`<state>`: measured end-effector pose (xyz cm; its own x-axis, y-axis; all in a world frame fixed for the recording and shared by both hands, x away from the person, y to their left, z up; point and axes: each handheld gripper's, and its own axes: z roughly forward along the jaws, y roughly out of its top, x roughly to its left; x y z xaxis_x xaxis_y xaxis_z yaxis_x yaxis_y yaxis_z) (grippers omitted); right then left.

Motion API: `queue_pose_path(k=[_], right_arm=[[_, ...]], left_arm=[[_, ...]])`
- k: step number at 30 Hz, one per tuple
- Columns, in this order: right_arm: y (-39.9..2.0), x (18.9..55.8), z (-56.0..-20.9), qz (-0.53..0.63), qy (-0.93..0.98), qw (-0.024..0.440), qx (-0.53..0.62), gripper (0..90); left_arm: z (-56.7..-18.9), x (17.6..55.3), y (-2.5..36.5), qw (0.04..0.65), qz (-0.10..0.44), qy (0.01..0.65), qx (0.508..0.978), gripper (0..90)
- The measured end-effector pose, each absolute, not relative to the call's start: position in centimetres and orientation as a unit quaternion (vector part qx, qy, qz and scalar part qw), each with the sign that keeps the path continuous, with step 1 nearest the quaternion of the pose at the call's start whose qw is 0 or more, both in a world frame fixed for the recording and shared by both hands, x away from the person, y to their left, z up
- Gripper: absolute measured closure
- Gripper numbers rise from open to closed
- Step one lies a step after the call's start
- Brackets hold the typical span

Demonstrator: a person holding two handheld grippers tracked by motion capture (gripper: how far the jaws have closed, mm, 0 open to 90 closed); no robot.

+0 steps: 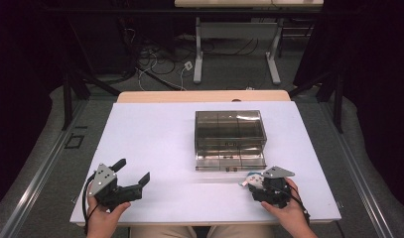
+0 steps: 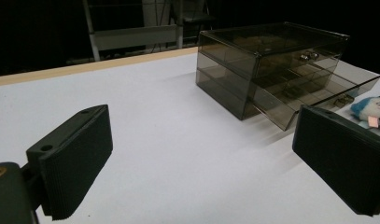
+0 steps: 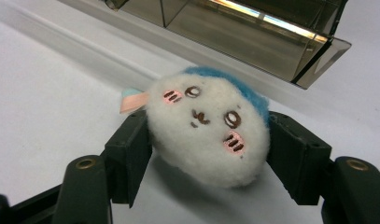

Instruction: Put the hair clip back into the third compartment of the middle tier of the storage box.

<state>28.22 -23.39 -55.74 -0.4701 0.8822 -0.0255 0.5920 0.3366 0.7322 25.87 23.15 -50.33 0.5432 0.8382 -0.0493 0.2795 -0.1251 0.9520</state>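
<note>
A small white plush toy [image 3: 206, 126] with a blue top and a stitched face sits between the jaws of my right gripper [image 3: 210, 156], and both pads press into its sides. From above, the toy [image 1: 250, 179] and the right gripper [image 1: 261, 186] are at the near right of the white table [image 1: 155, 144], just in front of a smoky clear drawer box [image 1: 229, 130]. The box's lower drawer [image 1: 231, 159] is pulled out toward me. My left gripper [image 1: 133, 171] rests at the near left, open, with nothing between its pads [image 2: 80, 158].
The drawer box [image 2: 271, 60] stands in the middle of the table, with its open drawer's front corner [image 3: 318, 56] close to the toy. Bare white tabletop lies between the two grippers. Desk legs and cables are on the floor beyond the far edge.
</note>
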Motion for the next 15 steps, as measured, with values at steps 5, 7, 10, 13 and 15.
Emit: queue_pose_path(k=[5,7,10,13,15], right_arm=[[-23.44,28.10,-55.63,0.337,0.791,0.213,0.463,34.4],[-23.45,28.11,-55.66,0.338,0.791,0.216,0.462,34.4],[-23.50,28.02,-55.54,0.342,0.789,0.214,0.463,34.4],[-23.59,27.92,-55.34,0.346,0.788,0.213,0.462,34.4],[-23.58,27.88,-55.28,0.349,0.788,0.212,0.461,34.4]], left_arm=[[-50.34,25.89,23.18,0.528,0.265,0.398,0.702,5.0],[-50.35,25.91,23.21,0.528,0.265,0.398,0.702,5.0],[-50.34,25.92,23.25,0.527,0.266,0.398,0.703,5.1],[-50.36,25.96,23.27,0.527,0.266,0.397,0.703,5.2],[-50.36,25.96,23.27,0.526,0.266,0.397,0.703,5.3]])
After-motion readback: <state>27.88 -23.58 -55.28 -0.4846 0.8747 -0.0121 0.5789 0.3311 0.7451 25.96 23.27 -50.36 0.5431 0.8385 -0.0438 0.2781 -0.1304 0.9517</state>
